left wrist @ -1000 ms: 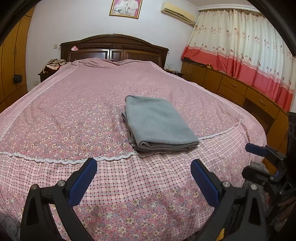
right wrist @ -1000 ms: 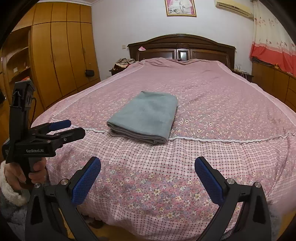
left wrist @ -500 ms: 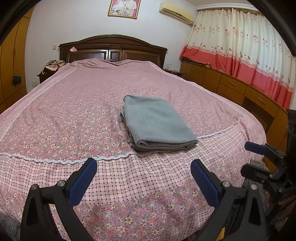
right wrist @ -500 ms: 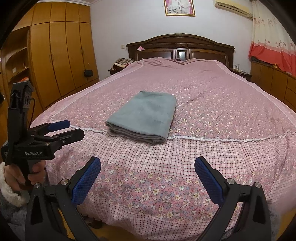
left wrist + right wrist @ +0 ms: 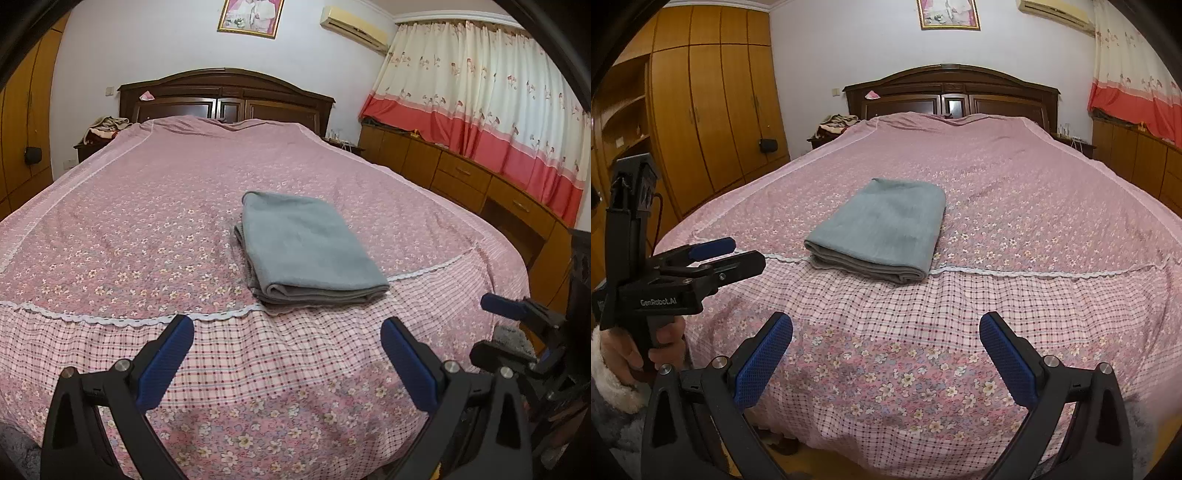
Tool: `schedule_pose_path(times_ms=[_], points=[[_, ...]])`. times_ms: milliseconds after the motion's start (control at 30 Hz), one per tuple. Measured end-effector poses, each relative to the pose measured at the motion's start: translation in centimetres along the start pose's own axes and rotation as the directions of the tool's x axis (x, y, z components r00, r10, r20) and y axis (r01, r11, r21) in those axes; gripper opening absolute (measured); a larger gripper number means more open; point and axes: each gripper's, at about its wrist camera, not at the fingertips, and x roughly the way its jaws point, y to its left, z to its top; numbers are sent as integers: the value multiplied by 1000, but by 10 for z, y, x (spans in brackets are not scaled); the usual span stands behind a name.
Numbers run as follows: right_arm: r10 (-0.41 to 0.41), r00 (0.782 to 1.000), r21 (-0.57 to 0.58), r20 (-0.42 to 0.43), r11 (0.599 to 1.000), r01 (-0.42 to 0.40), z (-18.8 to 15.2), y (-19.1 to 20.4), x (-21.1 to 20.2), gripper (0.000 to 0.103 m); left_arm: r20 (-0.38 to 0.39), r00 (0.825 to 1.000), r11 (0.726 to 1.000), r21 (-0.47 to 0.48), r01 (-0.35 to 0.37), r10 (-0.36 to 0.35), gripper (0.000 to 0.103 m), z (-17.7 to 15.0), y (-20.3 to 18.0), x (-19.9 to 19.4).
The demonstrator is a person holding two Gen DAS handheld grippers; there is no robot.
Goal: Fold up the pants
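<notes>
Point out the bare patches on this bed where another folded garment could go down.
Widest: the floral bedspread left of the folded grey pants, out to the white side trim. Also open: between the pants and the headboard, and to their right toward the cabinets. The checked strip below the lace trim is bare but slopes. Only the pants' spot is taken.

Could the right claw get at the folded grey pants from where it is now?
Probably yes. The right claw is open and empty, back over the foot of the bed, with only bare bedspread between it and the pants. It would need to move forward; the left claw is off to the side.
</notes>
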Motion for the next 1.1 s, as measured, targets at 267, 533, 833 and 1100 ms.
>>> schedule_pose_path(times_ms=[267,533,833,1100], points=[[-2,1000,9,-8,1000,2,-2,0,0,103,-3,1000,1000,12,3,-3,103,-2,-2,0],[1,1000,4,-19,1000,-1,-4,3,5,103,1,1000,1000,10,4,-4,103,-3,0,-2],[1,1000,-6,-31,1000,-1,-6,7,9,103,-1,1000,1000,4,6,-6,103,-3,2,-2],[0,999,7,-34,1000,0,-8,4,9,103,1,1000,1000,16,-3,3,103,-4,1,-1]])
